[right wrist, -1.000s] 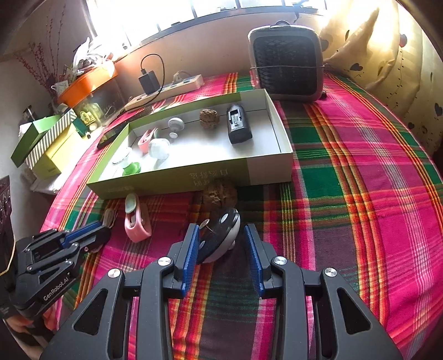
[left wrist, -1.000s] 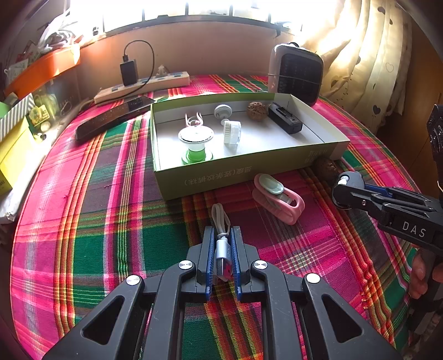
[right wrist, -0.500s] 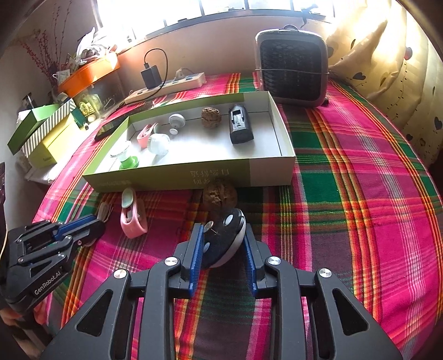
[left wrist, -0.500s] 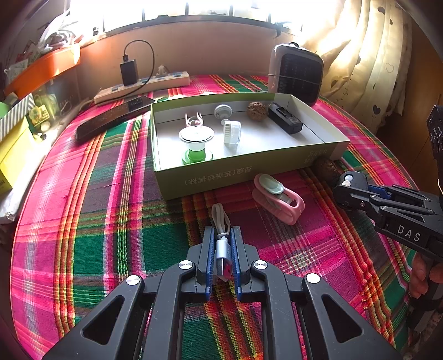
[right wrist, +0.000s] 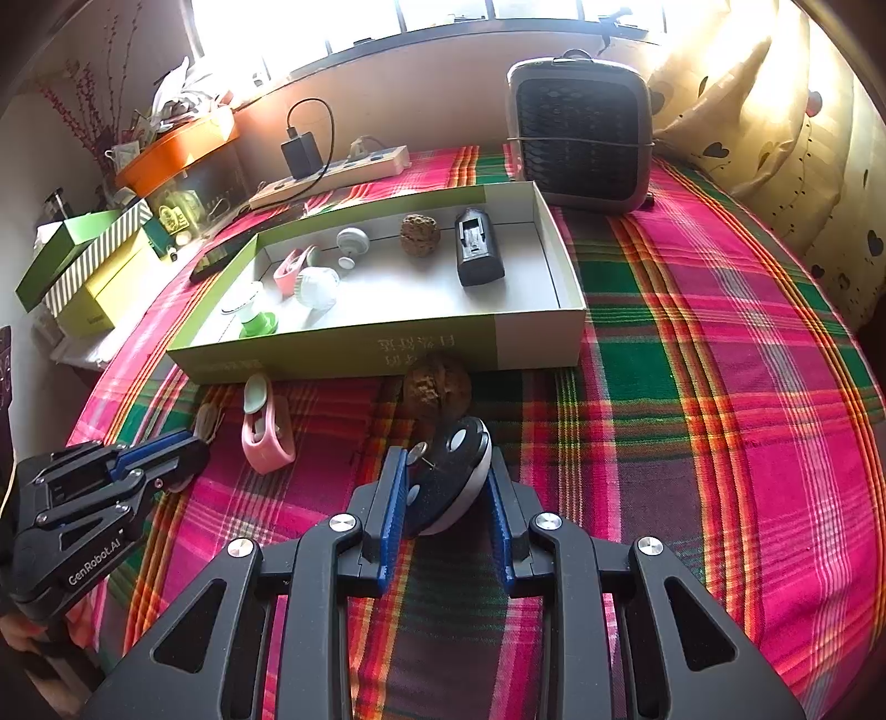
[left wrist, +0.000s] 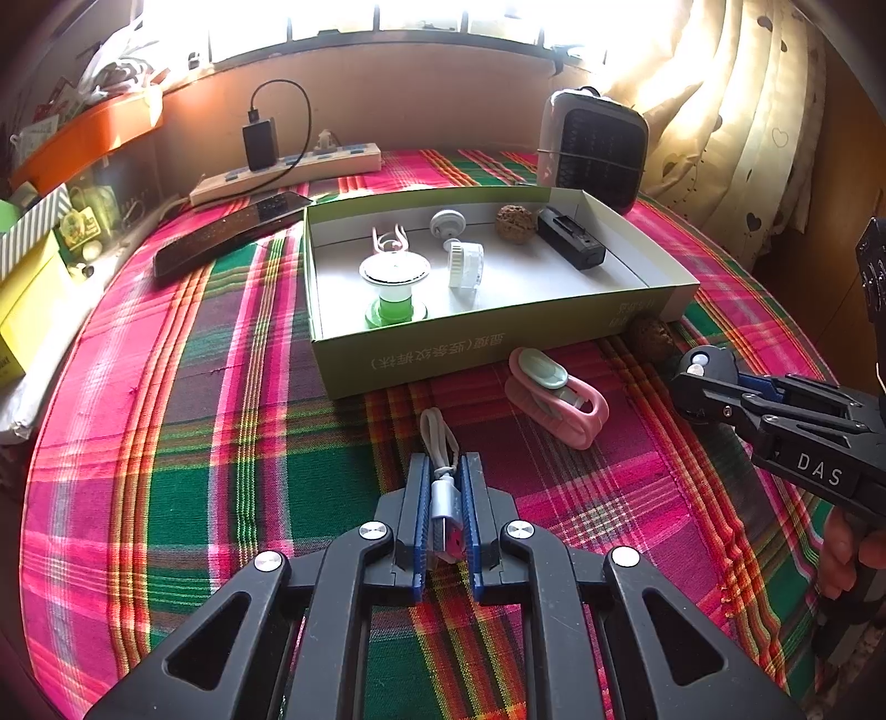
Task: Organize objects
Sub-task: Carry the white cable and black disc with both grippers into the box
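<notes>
Silver-plugged USB cable (left wrist: pixel 443 487), looped, grey cord

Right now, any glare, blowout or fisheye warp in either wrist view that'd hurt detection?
Left wrist: the window is blown out to white and the curtain washes out; the box edges bow with fisheye warp. Right wrist: the same window is blown out, corners vignette dark, and the heater stays sharp. No motion blur in either.

place: home rm | cues: plaid tablecloth (right wrist: pixel 720 343); heart-print curtain (left wrist: pixel 736 127); small heater (right wrist: pixel 581 138); power strip (right wrist: pixel 332 177)
</notes>
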`<act>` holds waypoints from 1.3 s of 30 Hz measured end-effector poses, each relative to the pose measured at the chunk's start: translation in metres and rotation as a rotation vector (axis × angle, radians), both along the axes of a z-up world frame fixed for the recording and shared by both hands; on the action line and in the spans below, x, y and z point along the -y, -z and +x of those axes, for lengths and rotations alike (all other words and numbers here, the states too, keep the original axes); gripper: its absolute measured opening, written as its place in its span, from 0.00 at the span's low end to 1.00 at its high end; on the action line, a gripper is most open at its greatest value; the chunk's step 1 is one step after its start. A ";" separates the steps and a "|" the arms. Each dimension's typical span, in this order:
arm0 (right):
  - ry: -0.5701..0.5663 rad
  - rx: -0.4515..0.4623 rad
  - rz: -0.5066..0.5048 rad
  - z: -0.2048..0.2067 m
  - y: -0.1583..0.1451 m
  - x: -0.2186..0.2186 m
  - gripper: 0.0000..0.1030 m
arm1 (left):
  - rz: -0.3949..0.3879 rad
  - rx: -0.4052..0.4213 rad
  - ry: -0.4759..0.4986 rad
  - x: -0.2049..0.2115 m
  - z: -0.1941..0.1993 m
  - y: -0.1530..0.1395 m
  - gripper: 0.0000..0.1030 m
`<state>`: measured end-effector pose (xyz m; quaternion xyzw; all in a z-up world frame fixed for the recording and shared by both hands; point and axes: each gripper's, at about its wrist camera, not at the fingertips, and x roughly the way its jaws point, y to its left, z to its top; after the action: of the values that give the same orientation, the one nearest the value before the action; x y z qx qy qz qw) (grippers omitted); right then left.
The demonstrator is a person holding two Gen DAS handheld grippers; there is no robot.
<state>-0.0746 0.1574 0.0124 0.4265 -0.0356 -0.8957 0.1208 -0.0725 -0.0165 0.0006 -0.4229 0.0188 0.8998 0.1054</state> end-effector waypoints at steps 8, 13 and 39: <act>-0.012 -0.013 -0.001 0.004 -0.004 0.001 0.27 | 0.006 0.000 0.005 -0.001 0.002 -0.003 0.10; -0.017 -0.021 -0.004 0.005 -0.007 0.002 0.27 | 0.006 -0.012 0.006 -0.003 0.005 -0.010 0.10; -0.049 -0.094 0.004 0.005 -0.036 0.005 0.27 | 0.016 -0.086 0.021 -0.009 0.006 -0.043 0.10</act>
<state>-0.0700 0.1519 0.0481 0.3851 -0.0178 -0.9115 0.1434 -0.0666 -0.0074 0.0436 -0.3826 0.0206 0.9162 0.1172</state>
